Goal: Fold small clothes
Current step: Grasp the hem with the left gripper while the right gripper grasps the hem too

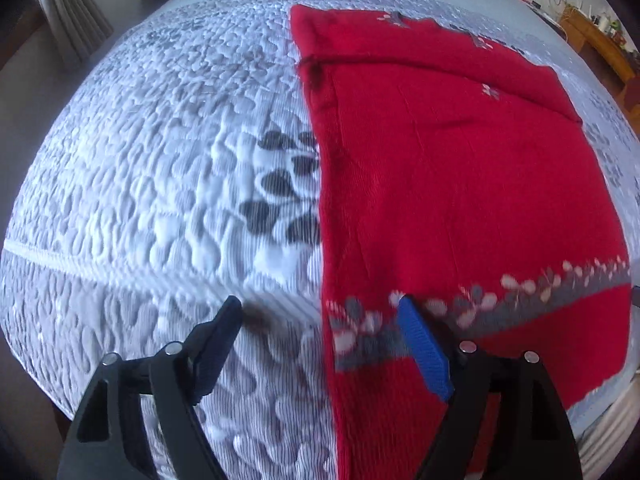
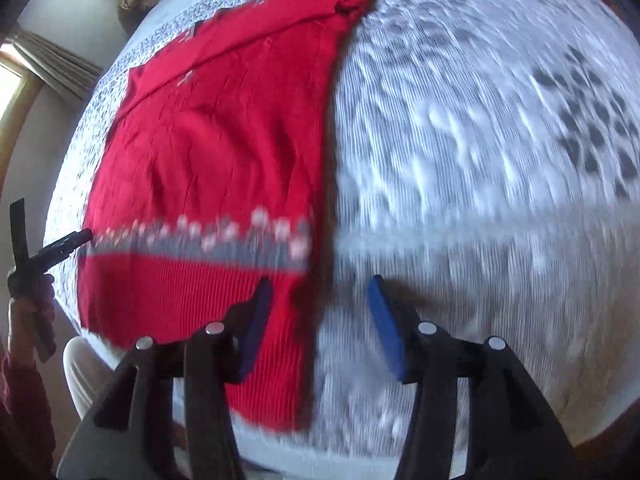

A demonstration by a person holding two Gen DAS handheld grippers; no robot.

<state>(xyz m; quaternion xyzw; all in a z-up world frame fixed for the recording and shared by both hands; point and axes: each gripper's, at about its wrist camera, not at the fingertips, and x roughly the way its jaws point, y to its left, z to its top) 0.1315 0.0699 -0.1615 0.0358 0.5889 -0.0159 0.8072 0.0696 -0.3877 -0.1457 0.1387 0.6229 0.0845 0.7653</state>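
Note:
A red knit sweater lies flat on a white and grey quilted bedspread, one sleeve folded across its top. A grey band with pale flowers runs near its hem. My left gripper hovers open over the sweater's left edge near the hem, its blue-padded finger above the flower band. In the right wrist view, the sweater fills the left half of the bedspread. My right gripper is open above the sweater's right edge by the hem. Neither gripper holds any cloth.
A person's hand holds the left gripper at the bed's near edge, with pale trousers below it. A curtain hangs far left and a wooden shelf stands far right. Bare quilt spreads on both sides of the sweater.

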